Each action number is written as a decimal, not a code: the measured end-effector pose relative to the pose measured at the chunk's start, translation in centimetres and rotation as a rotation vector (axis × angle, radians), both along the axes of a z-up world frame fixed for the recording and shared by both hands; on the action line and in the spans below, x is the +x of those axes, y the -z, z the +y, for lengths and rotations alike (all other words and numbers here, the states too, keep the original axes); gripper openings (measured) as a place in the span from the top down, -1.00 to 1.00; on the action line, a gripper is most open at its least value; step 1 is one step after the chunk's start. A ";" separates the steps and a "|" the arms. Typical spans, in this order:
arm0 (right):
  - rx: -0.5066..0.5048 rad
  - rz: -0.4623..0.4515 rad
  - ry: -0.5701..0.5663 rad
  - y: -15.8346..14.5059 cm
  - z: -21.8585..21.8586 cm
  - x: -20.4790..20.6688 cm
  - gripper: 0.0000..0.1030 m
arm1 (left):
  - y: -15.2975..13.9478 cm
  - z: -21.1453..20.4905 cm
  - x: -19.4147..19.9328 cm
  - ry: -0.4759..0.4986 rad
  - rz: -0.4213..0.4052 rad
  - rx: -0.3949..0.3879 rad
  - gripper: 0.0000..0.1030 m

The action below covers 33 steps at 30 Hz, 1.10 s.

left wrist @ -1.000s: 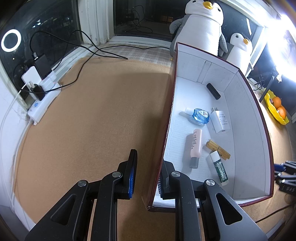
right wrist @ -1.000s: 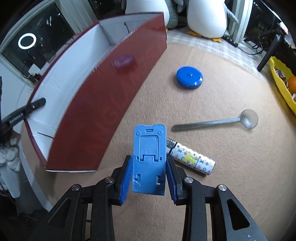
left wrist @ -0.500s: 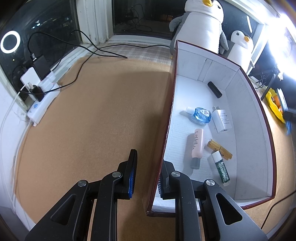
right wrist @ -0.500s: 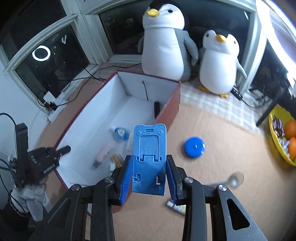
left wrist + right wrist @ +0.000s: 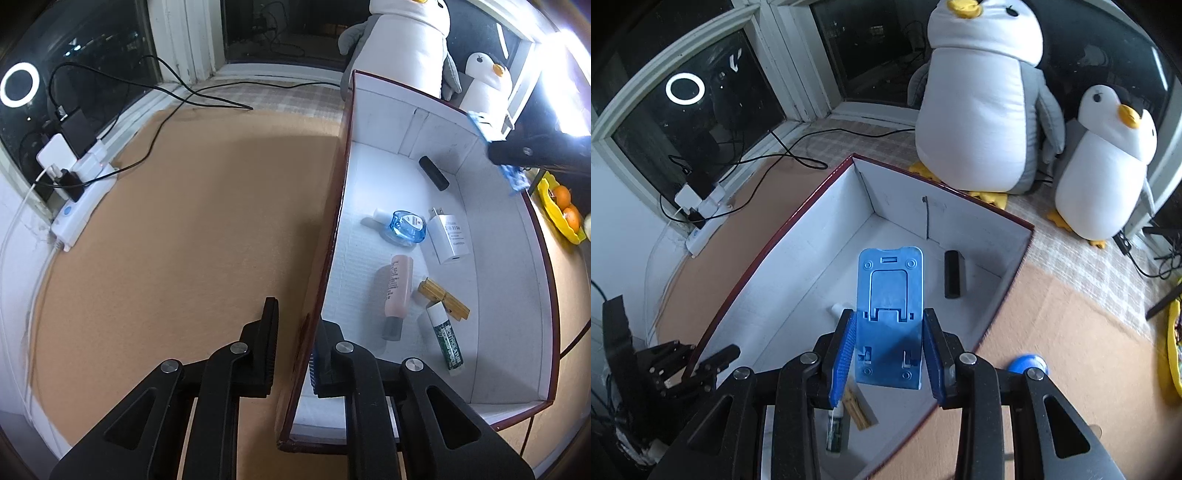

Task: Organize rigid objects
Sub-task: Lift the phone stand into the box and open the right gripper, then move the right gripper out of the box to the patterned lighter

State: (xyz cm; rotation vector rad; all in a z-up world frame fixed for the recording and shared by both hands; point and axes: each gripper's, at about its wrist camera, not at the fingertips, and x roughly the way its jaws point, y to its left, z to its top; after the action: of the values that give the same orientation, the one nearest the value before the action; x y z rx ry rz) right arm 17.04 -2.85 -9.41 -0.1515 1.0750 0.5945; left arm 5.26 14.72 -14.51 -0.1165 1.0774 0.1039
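Blue stand (image 5: 890,314) is clamped in right gripper (image 5: 891,354), held above box (image 5: 798,266) interior. Box wall is straddled by left gripper (image 5: 293,341), jaws apart, grip unclear.

The box (image 5: 509,258) sits on the tabletop (image 5: 184,240) before two plush penguins (image 5: 982,110). Inside lie a tube (image 5: 397,291), a lip balm (image 5: 445,341) and a charger (image 5: 448,236) — the power strip (image 5: 81,210) lies well apart, left of the box.

Partly hidden items
The blue stand (image 5: 889,317) is covering the box's (image 5: 798,258) middle contents; the blue disc (image 5: 1027,363) is blurring.
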 end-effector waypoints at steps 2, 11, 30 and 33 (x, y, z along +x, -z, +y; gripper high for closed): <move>-0.002 0.008 -0.004 0.5 0.6 0.8 0.38 | 0.0 -0.1 0.0 0.001 0.001 0.001 0.77; -0.014 0.032 -0.015 2.4 3.0 3.0 0.38 | 0.1 -0.1 0.2 -0.004 0.007 0.000 0.77; 0.004 -0.001 0.018 0.7 1.0 2.0 0.14 | 0.0 -0.2 0.1 -0.004 0.006 0.001 0.77; 0.014 -0.010 0.025 0.1 0.3 1.1 0.14 | -0.1 -0.3 0.0 -0.003 0.001 0.003 0.77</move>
State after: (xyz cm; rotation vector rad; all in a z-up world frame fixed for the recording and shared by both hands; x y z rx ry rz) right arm 18.17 -2.51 -9.55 -0.1285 1.0612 0.5785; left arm 5.25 14.47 -14.38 -0.1147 1.0779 0.1081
